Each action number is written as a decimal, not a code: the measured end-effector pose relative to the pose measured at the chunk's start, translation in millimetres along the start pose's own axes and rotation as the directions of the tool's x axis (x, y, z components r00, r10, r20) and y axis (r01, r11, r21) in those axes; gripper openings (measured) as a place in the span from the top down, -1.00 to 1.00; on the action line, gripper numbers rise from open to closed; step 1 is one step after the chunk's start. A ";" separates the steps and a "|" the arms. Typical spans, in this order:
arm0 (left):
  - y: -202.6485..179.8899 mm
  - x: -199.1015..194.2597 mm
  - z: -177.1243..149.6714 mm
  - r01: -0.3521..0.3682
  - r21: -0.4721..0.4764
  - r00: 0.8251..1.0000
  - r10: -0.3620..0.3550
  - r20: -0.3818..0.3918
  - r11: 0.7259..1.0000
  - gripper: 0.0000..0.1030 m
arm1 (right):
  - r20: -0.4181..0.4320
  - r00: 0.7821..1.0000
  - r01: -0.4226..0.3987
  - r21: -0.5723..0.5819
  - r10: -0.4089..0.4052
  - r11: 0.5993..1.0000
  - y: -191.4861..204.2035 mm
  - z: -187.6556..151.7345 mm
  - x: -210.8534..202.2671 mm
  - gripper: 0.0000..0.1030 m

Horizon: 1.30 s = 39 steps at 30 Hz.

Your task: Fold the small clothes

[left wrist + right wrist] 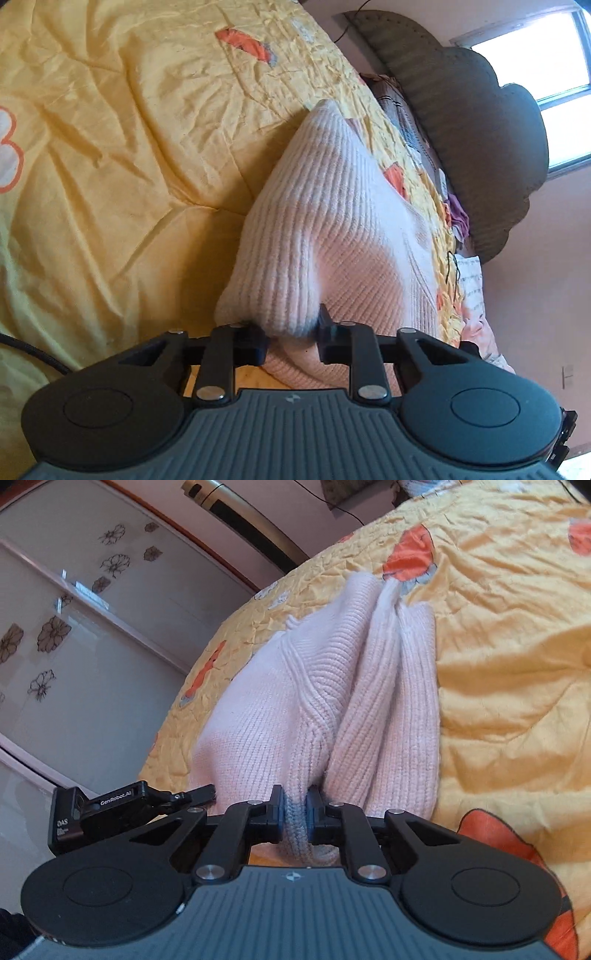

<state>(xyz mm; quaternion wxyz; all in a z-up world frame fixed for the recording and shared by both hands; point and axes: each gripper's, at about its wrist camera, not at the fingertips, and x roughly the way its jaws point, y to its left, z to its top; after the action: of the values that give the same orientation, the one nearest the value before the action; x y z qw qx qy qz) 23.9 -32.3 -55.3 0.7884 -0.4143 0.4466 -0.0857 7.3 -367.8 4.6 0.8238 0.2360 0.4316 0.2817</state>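
A pale pink ribbed knit sweater (332,221) lies bunched on a yellow quilt (110,147). In the left wrist view my left gripper (291,338) is shut on a thick fold of its edge, which bulges between the fingers. In the right wrist view the same sweater (332,701) stretches away from me in long folds, with a cable seam on its left part. My right gripper (295,819) is shut tight on a narrow bunch of the knit. The left gripper's body (122,805) shows at the left of the right wrist view.
The yellow quilt (498,627) with orange cartoon patches covers the bed. A grey scalloped headboard (461,122) and pillows stand at the bed's far end, under a window (546,74). Wardrobe doors with flower prints (74,635) stand beside the bed. A black cable (33,350) crosses the quilt.
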 end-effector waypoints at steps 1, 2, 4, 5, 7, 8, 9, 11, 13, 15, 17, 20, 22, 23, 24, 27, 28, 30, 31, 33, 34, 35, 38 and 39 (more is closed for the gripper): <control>-3.3 -2.7 -0.8 0.014 0.027 1.000 -0.014 -0.003 1.000 0.70 | 0.010 1.000 0.007 -0.022 -0.007 1.000 6.5 1.7 -5.9 0.72; -6.7 -3.0 -2.6 0.025 0.064 1.000 -0.025 -0.009 0.998 0.77 | 0.019 1.000 0.009 -0.047 -0.008 0.999 12.6 3.3 -14.3 0.73; -5.5 4.7 -4.0 0.002 0.101 1.000 0.000 -0.020 0.995 0.77 | 0.017 0.999 0.044 -0.079 -0.043 0.996 15.4 3.5 -23.9 0.77; -1.1 10.3 -3.4 -0.016 0.098 0.999 0.019 -0.031 0.995 0.77 | 0.004 0.998 0.067 -0.075 -0.067 0.995 10.9 1.3 -23.6 0.79; 4.8 14.3 -1.1 -0.005 0.090 0.999 0.010 -0.047 0.996 0.76 | -0.024 0.995 0.099 -0.049 -0.100 0.994 -3.0 -6.4 -16.8 0.85; 3.6 12.2 -0.4 -0.001 0.108 0.999 0.006 -0.049 0.994 0.72 | -0.025 0.996 0.084 -0.023 -0.084 0.996 -10.0 -10.9 -12.8 0.85; 2.3 8.7 0.1 0.006 0.125 0.999 0.000 -0.052 0.992 0.71 | -0.018 0.997 0.072 -0.009 -0.072 0.997 -12.2 -13.5 -10.9 0.85; 0.1 -2.0 -0.1 0.022 0.172 0.997 -0.008 -0.079 0.985 0.59 | -0.006 0.998 0.056 -0.001 -0.056 0.998 -9.5 -13.1 -11.9 0.69; -3.1 -17.4 -2.8 0.046 0.253 0.995 -0.021 -0.099 0.967 0.56 | 0.004 1.000 0.015 0.018 -0.015 1.000 -6.1 -5.2 -20.0 0.23; -10.3 -36.9 -7.0 0.052 0.361 0.997 -0.029 -0.070 0.931 0.56 | 0.063 0.998 -0.012 0.020 0.011 1.000 -1.1 13.0 -33.4 -0.16; -20.9 -51.9 -7.7 0.020 0.455 1.000 -0.018 -0.009 0.890 0.53 | 0.143 0.989 -0.032 0.012 0.030 0.999 1.4 35.3 -42.7 -0.27; -42.7 -54.2 4.3 -0.103 0.540 0.988 0.026 0.149 0.835 -0.07 | 0.186 0.982 0.016 0.033 -0.022 0.999 -5.2 74.7 -28.8 -0.36; -56.6 -43.9 11.1 -0.187 0.568 0.966 0.045 0.255 0.801 -0.16 | 0.186 0.980 0.064 0.057 -0.074 0.996 -16.7 99.2 -6.9 -0.30; -63.2 -35.6 11.4 -0.200 0.603 0.960 0.030 0.279 0.772 -0.16 | 0.172 0.980 0.084 0.073 -0.096 0.994 -22.6 110.0 5.6 -0.25; -68.6 -25.1 11.1 -0.210 0.635 0.958 0.027 0.285 0.744 -0.16 | 0.159 0.980 0.103 0.092 -0.117 0.990 -27.6 118.7 18.4 -0.13; -70.1 15.8 14.3 -0.244 0.636 0.963 0.106 0.248 0.732 -0.18 | 0.102 0.988 0.096 0.152 -0.112 0.984 -41.0 133.2 53.2 -0.07; -66.6 24.4 13.8 -0.233 0.624 0.966 0.104 0.236 0.746 -0.26 | 0.080 0.990 0.105 0.167 -0.119 0.980 -42.9 135.2 62.2 -0.07; -64.7 30.5 12.1 -0.245 0.611 0.961 0.104 0.257 0.753 -0.40 | 0.066 0.989 0.119 0.136 -0.129 0.984 -39.1 135.6 74.3 -0.05; -63.8 30.9 13.3 -0.235 0.601 0.963 0.100 0.249 0.764 -0.40 | 0.065 0.988 0.133 0.120 -0.142 0.984 -38.3 135.1 78.7 0.22; -63.5 29.1 15.7 -0.227 0.587 0.967 0.107 0.233 0.777 -0.41 | 0.049 0.983 0.171 0.113 -0.177 0.979 -45.1 133.5 87.1 0.66; -64.3 25.9 16.6 -0.221 0.586 0.969 0.106 0.224 0.779 -0.40 | 0.062 0.982 0.171 0.102 -0.178 0.980 -46.3 131.7 86.4 0.69; -65.1 23.0 16.4 -0.211 0.591 0.972 0.101 0.213 0.779 -0.39 | 0.068 0.982 0.171 0.087 -0.177 0.981 -44.1 130.6 84.1 0.70; -65.4 28.1 10.5 -0.196 0.628 0.976 0.091 0.196 0.753 -0.46 | 0.122 0.980 0.153 0.045 -0.158 0.987 -36.2 129.1 61.4 0.71; -64.3 34.7 6.7 -0.202 0.646 0.976 0.099 0.193 0.736 -0.48 | 0.133 0.977 0.164 0.046 -0.169 0.985 -41.1 127.1 55.9 0.72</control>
<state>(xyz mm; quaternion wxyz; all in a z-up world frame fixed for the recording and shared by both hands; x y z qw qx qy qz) 64.5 -87.3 -28.6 0.9186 -0.0759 0.3604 -0.1435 151.5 -379.0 11.9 0.8678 0.2318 0.3975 0.1875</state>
